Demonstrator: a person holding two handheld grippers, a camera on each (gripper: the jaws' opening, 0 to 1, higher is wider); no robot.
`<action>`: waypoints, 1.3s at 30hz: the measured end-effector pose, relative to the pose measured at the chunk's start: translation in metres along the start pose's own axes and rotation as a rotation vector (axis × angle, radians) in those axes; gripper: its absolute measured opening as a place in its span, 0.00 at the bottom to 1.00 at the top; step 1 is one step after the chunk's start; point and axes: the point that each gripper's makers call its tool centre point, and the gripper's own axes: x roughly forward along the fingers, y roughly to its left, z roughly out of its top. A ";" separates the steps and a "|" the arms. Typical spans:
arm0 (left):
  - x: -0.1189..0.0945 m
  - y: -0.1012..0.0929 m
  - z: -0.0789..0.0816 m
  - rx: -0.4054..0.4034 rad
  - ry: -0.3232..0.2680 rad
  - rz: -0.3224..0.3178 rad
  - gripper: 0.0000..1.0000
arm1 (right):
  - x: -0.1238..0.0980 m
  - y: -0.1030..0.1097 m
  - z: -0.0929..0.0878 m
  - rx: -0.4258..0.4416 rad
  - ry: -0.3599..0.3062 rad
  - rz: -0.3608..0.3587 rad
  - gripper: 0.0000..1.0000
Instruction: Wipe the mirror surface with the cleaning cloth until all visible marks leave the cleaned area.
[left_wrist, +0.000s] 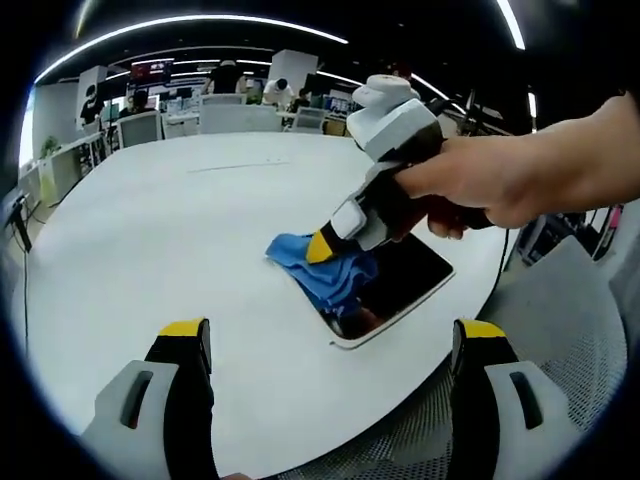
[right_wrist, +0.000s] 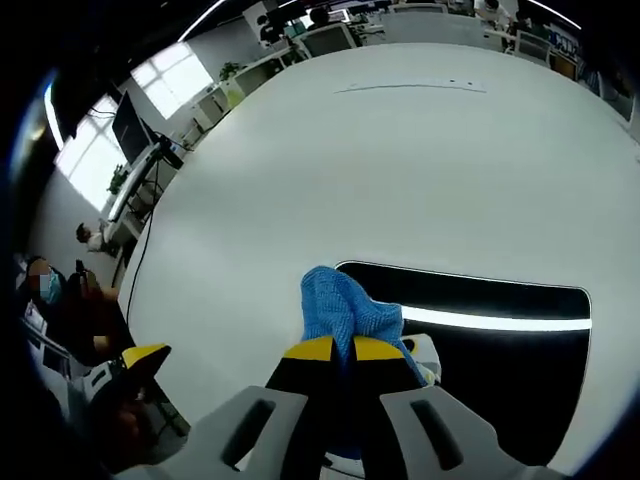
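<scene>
I see right gripper clenched on blue cloth at mirror edge | left gripper released, hovering near table edge

One mirror is lying on one white bench, and one blue cloth is resting on it. Two grippers are showing: the left gripper is rising with its two yellow-tipped jaws wide apart, and the right gripper is pinching the cloth between its two jaws. One hand is gripping the right gripper, and at least three people are sitting or standing far off behind the bench.
</scene>
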 end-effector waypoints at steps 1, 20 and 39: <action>0.000 0.000 0.000 -0.001 0.000 0.001 0.99 | 0.000 0.000 -0.001 -0.018 0.002 0.000 0.00; 0.001 -0.003 -0.006 0.019 0.037 -0.015 0.99 | -0.002 -0.007 -0.001 -0.058 -0.032 0.000 0.00; 0.001 -0.008 -0.011 0.053 0.075 -0.028 0.99 | -0.024 -0.054 -0.011 -0.012 -0.038 0.011 0.00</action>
